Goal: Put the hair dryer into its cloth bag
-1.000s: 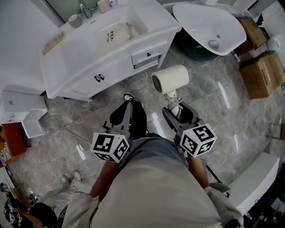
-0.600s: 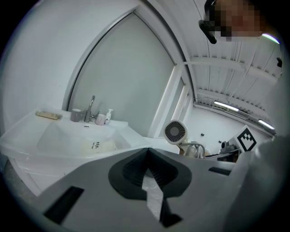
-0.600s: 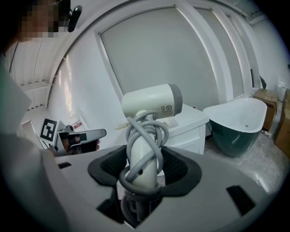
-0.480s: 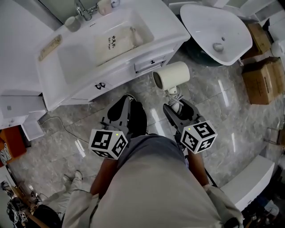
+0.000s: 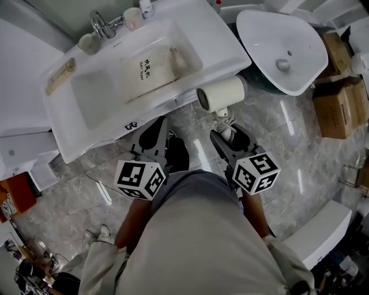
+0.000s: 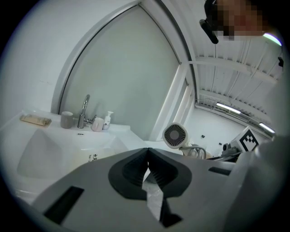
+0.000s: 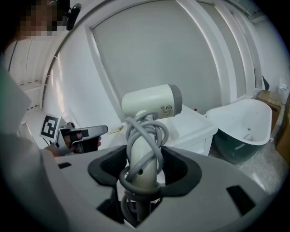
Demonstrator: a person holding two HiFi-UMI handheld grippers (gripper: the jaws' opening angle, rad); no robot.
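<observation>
A cream hair dryer point(image 5: 222, 94) stands upright in my right gripper point(image 5: 226, 133), which is shut on its handle; the grey cord point(image 7: 144, 131) is wound around that handle. Its barrel hangs just over the front edge of the white vanity point(image 5: 230, 55). The beige cloth bag point(image 5: 151, 68), with dark print, lies flat in the sink basin. My left gripper point(image 5: 162, 124) is shut and holds nothing, level with the vanity front, left of the dryer. In the left gripper view the jaws point(image 6: 147, 156) meet, and the dryer's grille point(image 6: 175, 135) shows to the right.
A chrome tap point(image 5: 102, 24), two cups point(image 5: 88, 43) and a small bottle point(image 5: 144, 7) stand behind the basin. A loose white basin point(image 5: 277, 40) and cardboard boxes point(image 5: 340, 98) lie at the right. My shoe point(image 5: 176, 152) is on the marble floor.
Both grippers and the dryer have moved forward toward the vanity. The dryer's barrel now reaches the vanity's front edge. Neither grip has changed.
</observation>
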